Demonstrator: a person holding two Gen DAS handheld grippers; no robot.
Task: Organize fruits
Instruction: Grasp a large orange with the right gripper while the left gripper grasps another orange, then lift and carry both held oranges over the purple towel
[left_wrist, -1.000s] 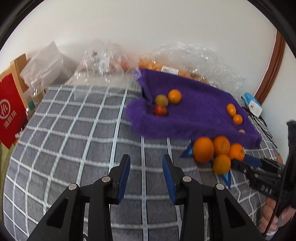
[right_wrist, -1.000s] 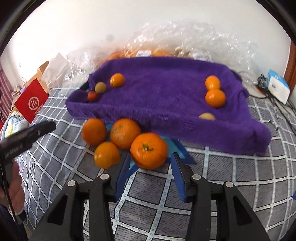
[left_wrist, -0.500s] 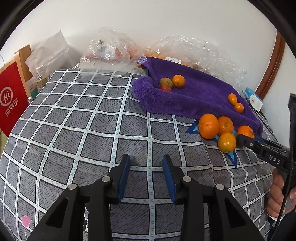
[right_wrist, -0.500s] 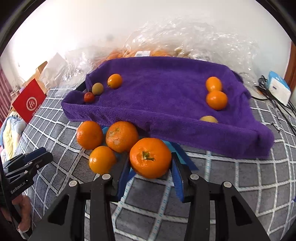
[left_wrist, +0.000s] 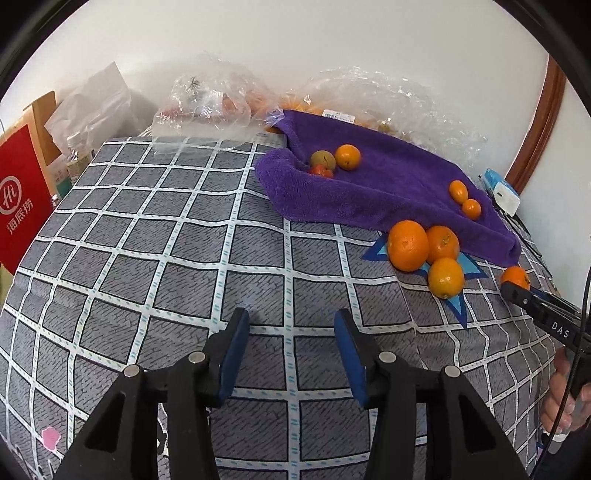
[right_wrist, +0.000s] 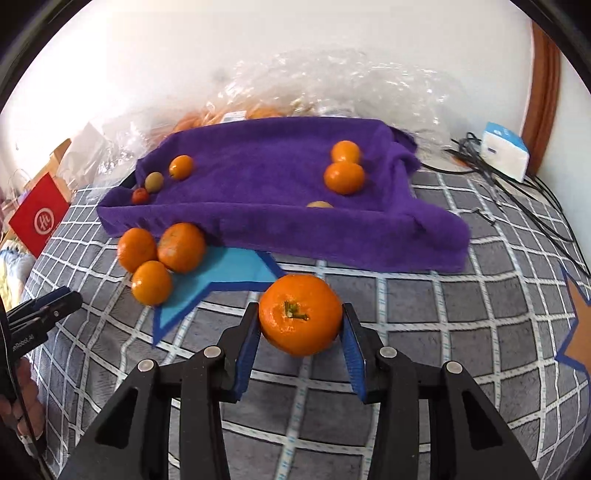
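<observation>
My right gripper (right_wrist: 300, 325) is shut on a large orange (right_wrist: 300, 314) and holds it above the checked cloth, clear of the blue star mat (right_wrist: 221, 273). Three oranges (right_wrist: 162, 254) stay on that mat beside the purple towel (right_wrist: 280, 206), which holds several small fruits (right_wrist: 343, 177). My left gripper (left_wrist: 291, 339) is open and empty over the grey checked cloth, well left of the oranges (left_wrist: 424, 247). In the left wrist view the right gripper (left_wrist: 517, 286) shows at the far right with the orange (left_wrist: 515, 277).
An orange star mat (right_wrist: 580, 328) lies at the right edge. A white box and cables (right_wrist: 506, 155) sit at back right. Clear plastic bags (left_wrist: 207, 107) and a red paper bag (left_wrist: 22, 199) stand along the back and left.
My right gripper closed on the front orange, lifted it off the blue star mat and drew it back to the right. My left gripper pulled back and opened a bit wider.
</observation>
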